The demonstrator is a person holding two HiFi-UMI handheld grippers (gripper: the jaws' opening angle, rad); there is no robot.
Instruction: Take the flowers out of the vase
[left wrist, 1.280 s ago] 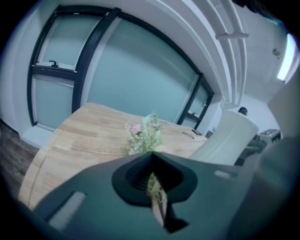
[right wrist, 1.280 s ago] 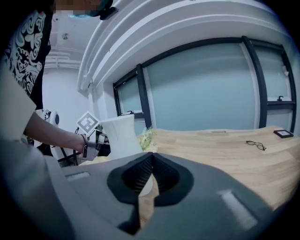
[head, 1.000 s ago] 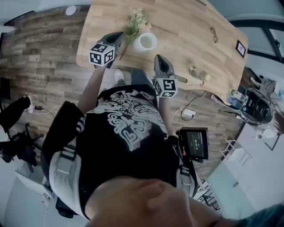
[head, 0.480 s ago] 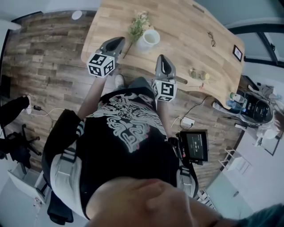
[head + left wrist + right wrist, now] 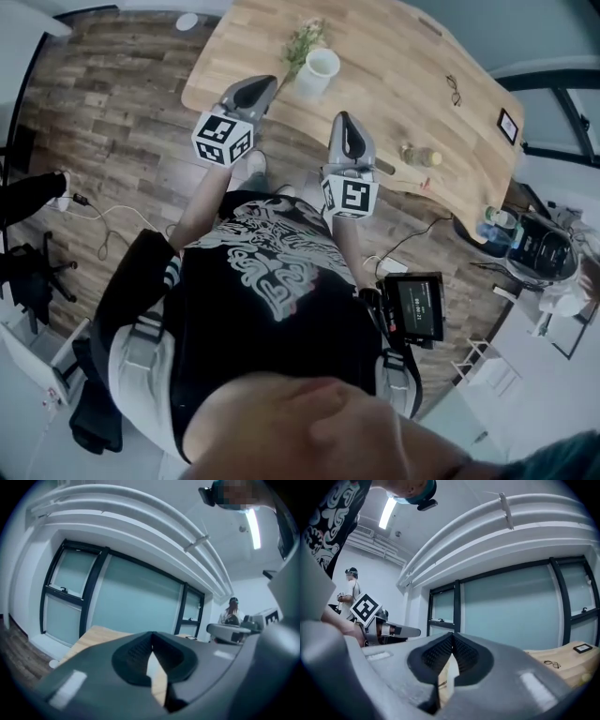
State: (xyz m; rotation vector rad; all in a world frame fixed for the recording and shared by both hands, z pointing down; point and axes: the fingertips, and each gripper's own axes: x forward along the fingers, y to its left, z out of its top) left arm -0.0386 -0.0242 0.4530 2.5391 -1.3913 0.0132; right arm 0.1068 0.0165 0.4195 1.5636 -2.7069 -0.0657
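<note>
Wooden table (image 5: 394, 56): flowers (image 5: 307, 37) by vase (image 5: 317, 72), glasses (image 5: 454, 90) (well apart)

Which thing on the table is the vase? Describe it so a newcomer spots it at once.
Start from the long wooden table at the top of the head view. Near its left end, just beyond the left gripper, stands the vase. It is the only white, open-topped cylinder there, with pale flowers close beside it.

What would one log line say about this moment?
left gripper: fingers shut, empty | right gripper: fingers shut, empty | flowers: beside vase on table
</note>
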